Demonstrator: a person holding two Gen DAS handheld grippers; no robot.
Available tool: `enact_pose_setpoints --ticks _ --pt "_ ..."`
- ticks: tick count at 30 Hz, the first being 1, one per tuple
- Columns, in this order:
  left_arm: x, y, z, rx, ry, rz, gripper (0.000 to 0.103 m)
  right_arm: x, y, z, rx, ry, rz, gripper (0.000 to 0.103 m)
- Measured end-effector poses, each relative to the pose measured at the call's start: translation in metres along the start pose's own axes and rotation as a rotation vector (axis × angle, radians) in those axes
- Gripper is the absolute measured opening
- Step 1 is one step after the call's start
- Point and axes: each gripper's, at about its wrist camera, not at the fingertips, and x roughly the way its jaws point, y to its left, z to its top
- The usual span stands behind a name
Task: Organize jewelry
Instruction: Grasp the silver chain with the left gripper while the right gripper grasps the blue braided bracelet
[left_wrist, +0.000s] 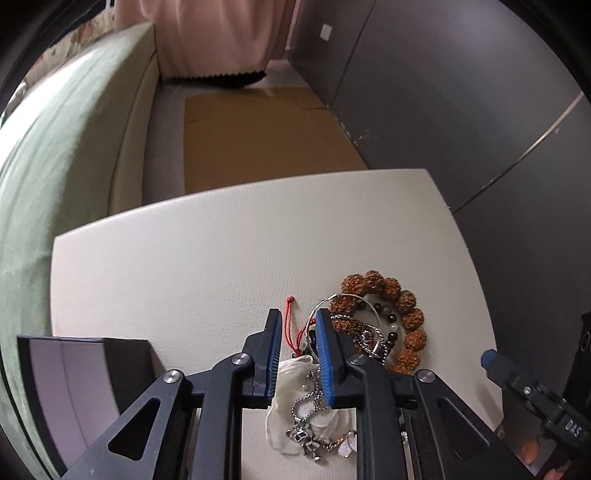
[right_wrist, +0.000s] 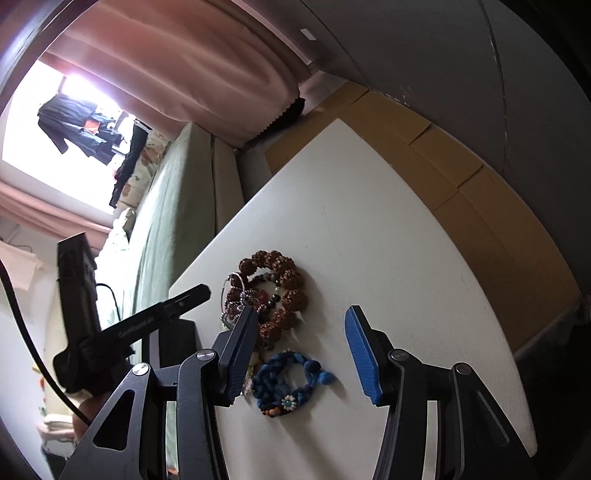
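A pile of jewelry lies on a white leather pad (left_wrist: 207, 251). In the left wrist view my left gripper (left_wrist: 296, 325) is open just above it, its fingers straddling a red cord (left_wrist: 291, 317) and a silver chain (left_wrist: 314, 402) over a white cloth pouch (left_wrist: 291, 373). A brown bead bracelet (left_wrist: 406, 314) and a silver hoop (left_wrist: 345, 299) lie to its right. In the right wrist view my right gripper (right_wrist: 301, 321) is wide open over a blue braided bracelet (right_wrist: 288, 384); the brown bead bracelet (right_wrist: 280, 284) lies beyond.
An open black box (left_wrist: 81, 373) with a pale lining stands at the pad's left. A green sofa (left_wrist: 55, 155), cardboard sheets (left_wrist: 266, 133) on the floor, a dark cabinet wall (left_wrist: 461, 92) and pink curtains (right_wrist: 177, 66) surround the pad.
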Motion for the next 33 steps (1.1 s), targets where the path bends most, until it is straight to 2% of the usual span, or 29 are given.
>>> enact_pose_setpoints --ticks 6,8,11,20,33 --pt "0.017 0.001 -0.001 -0.016 0.035 -0.002 0.013 -0.004 -0.005 0.001 0.013 -0.006 0.002 0.052" --pt "0.021 0.004 -0.001 -0.035 0.037 -0.035 0.004 -0.003 -0.006 0.000 0.014 -0.003 0.003 0.052" --pt "0.016 0.006 -0.004 -0.042 0.019 -0.051 0.002 -0.002 -0.005 -0.001 0.008 0.006 0.006 0.052" --pt "-0.038 0.004 -0.015 -0.042 -0.093 -0.085 0.001 0.002 -0.003 -0.015 -0.023 0.045 -0.002 0.052" --pt "-0.111 -0.008 -0.036 -0.021 -0.207 -0.096 0.001 -0.006 0.002 -0.036 -0.080 0.070 -0.033 0.049"
